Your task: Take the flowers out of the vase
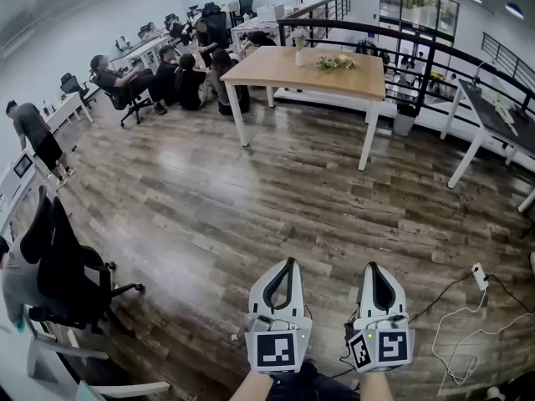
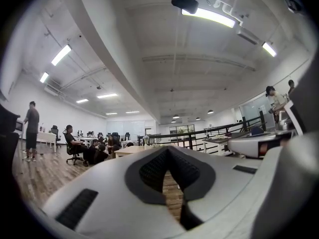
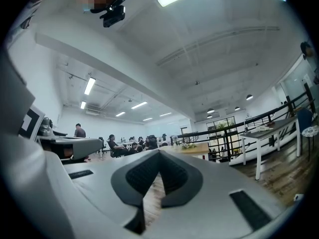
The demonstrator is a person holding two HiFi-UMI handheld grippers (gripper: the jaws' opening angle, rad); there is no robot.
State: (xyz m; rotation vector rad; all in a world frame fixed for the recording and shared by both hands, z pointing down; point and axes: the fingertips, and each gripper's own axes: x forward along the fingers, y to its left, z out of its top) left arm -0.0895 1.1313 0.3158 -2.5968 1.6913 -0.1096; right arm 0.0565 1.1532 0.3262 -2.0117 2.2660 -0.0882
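Left gripper [image 1: 287, 264] and right gripper [image 1: 373, 267] sit side by side at the near edge of the head view, marker cubes toward the camera, both pointing level toward the far end of the room. In each gripper's own view the two jaws meet at the tips, with only a thin slit of floor showing below, and nothing is between them: both closed and empty. Beyond them lies bare plank floor [image 1: 251, 190], with a black office chair [image 1: 67, 266] near left and a white power strip [image 1: 479, 276] with trailing cable near right. The wooden table [image 1: 267, 69] stands far off, centre-right, in front of a dark railing [image 1: 401, 36]. On it is a small pale vase [image 1: 299, 57] with a sprig showing above its mouth. Just right of it is a clump of pale flowers [image 1: 334, 62] and greenery, too small to tell whether it lies loose or stands in something. Seated people [image 1: 180, 73] are at far left. Judgement: the approach step, with no flower touched. Next move calls for closing the gap to the table, opening one gripper, taking the stems above the vase mouth and lifting straight up, with the other gripper steadying the vase.
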